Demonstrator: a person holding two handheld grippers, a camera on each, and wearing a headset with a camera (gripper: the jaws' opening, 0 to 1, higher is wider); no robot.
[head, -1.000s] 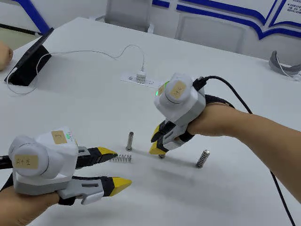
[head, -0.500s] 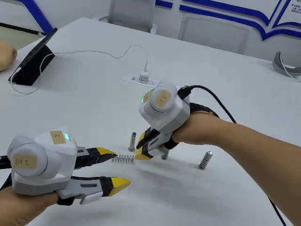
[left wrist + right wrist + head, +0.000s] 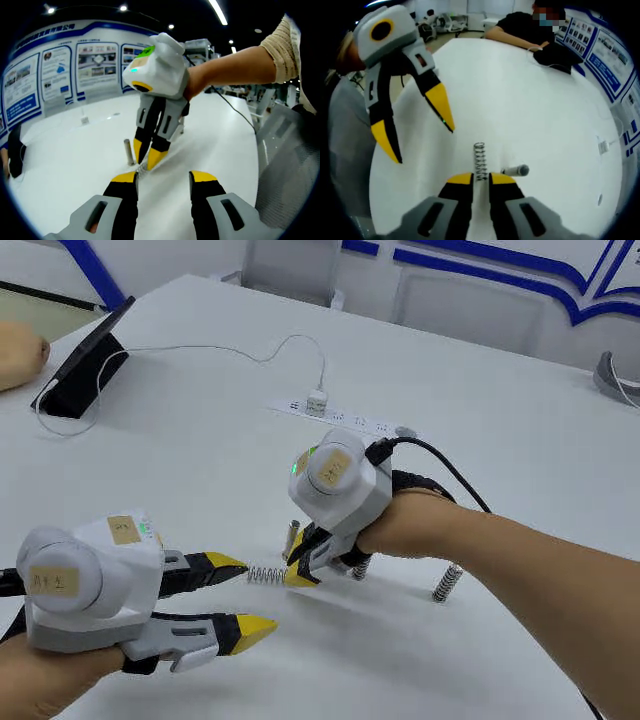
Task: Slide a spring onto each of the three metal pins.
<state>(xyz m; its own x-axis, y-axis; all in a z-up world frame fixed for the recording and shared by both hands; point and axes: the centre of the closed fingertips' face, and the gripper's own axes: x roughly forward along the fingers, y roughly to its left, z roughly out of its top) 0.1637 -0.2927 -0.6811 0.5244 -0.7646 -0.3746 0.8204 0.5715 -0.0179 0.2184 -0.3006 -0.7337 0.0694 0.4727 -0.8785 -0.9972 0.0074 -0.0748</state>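
A dark tablet is leaning at the far left of the white table. A thin white cable is running from beside it to a power strip further right. At the near left, the left gripper is hovering just above the table, its jaws spread wide with nothing between them.

Just to its right the loose spring is lying flat on the table, reaching from near the left gripper's upper tip to the right gripper. That gripper is pointing down at the middle of the table and pinching the spring's end. In the right gripper view the spring is running straight in between the two nearly closed yellow tips.

The bare pin is standing upright just behind those tips. Further right, a covered pin is peeking out beside the right hand, and a second covered pin is standing apart from it, each wearing a spring. White wall panels with blue stripes are lining the back of the room.
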